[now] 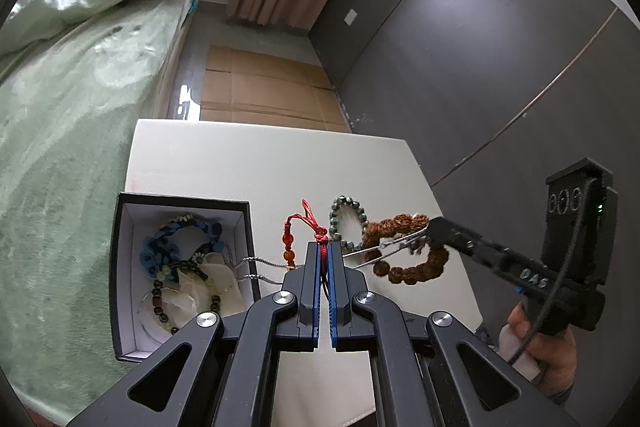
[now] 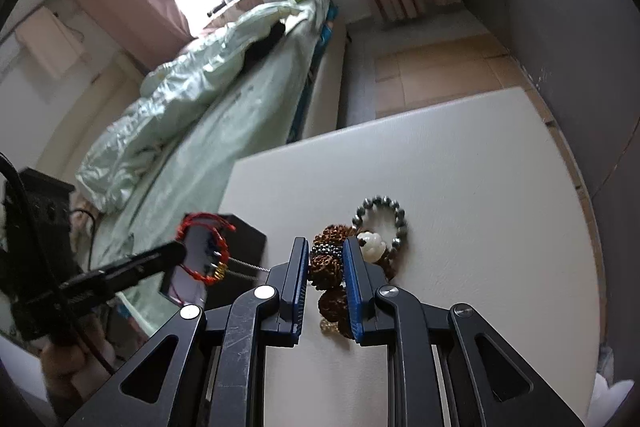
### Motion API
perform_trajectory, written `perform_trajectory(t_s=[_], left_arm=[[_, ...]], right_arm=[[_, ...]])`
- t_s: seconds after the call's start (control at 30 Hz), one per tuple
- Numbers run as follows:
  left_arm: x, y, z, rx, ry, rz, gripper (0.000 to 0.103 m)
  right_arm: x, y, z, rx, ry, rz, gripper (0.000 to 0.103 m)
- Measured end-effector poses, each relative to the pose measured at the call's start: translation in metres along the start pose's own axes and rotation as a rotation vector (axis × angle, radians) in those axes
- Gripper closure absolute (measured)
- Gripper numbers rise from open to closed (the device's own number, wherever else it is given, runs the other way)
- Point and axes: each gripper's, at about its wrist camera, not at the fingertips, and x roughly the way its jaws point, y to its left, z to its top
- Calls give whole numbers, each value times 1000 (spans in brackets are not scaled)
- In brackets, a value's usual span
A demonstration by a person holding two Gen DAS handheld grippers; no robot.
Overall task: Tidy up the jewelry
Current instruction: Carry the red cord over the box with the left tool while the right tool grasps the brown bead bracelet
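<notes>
In the left wrist view my left gripper (image 1: 324,247) is shut on the red cord of a bracelet with orange beads (image 1: 289,247), held above the white table (image 1: 260,163). My right gripper (image 1: 432,229) comes in from the right, shut on a brown knobbly seed bracelet (image 1: 404,267). In the right wrist view its blue pads (image 2: 352,267) press on the brown bracelet (image 2: 326,269) just above the table. A grey-green bead bracelet (image 2: 382,223) lies flat beside it. Further left, the left gripper (image 2: 178,251) holds the red bracelet (image 2: 204,247).
An open black box (image 1: 120,267) with a white lining stands at the table's left edge and holds several bracelets. Two thin silver strands (image 1: 256,269) run from the box towards the right gripper. A bed (image 1: 60,147) borders the table on the left, a grey wall on the right.
</notes>
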Motion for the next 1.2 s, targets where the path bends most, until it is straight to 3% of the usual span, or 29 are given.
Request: perform_trajectory(t_s=[0.43,0.87,1.2], left_arm=[[-18,2,-2,1,-32,-7,100],[-68,21,0,-25,-116,14,100],[-106,42,-7,-51,-166,35,100]], right_arm=[[-27,31,10,-48,-85,61,84],[-35,98,19,-101,-137,176,84],[-12,144,16,-129,-104,256,84]])
